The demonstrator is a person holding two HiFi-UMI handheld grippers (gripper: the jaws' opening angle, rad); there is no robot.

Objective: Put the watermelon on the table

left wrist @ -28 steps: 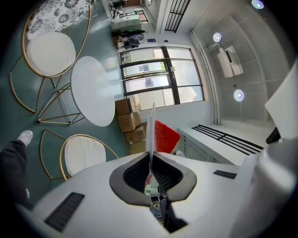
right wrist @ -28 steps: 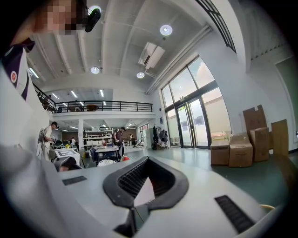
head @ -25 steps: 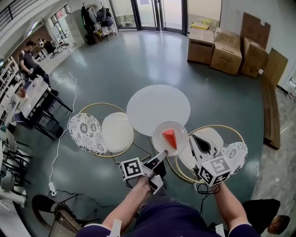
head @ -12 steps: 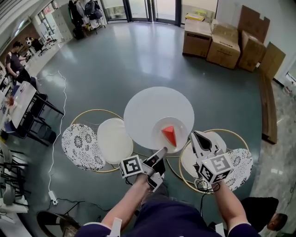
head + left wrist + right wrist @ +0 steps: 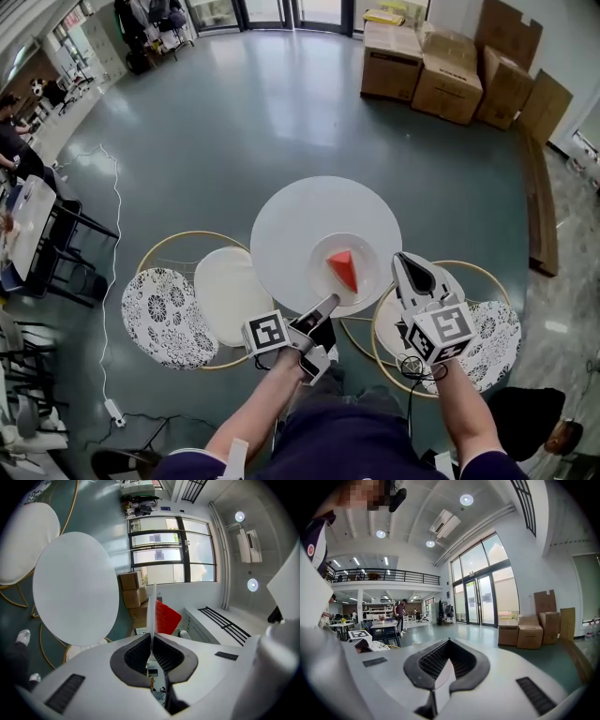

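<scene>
Chairs with gold hoop frames stand either side of the scene. At the far left of the head view are a patterned cushion [image 5: 155,317] and a plain white seat [image 5: 228,281].

Next comes the left gripper [image 5: 330,302], its jaws pinching the near rim of a white plate [image 5: 367,261]. Gripping the rim probably keeps the pads off the food and lets the plate ride level. The plate sits over the near right edge of the round white table [image 5: 300,211], and the red watermelon wedge [image 5: 344,270] lies on it. Whether the plate already rests on the tabletop or hangs just above it cannot be told from here.

Farther right, the right gripper [image 5: 405,260] is held beside the plate with its jaws pressed together on nothing, apparently just keeping clear.

The left gripper view adds the grip itself. The plate is seen edge-on as a thin white line clamped between the dark pads, the watermelon is beyond them and the table is off to one side. The right gripper view shows only its empty pads, glass doors and cardboard boxes [image 5: 528,634].
</scene>
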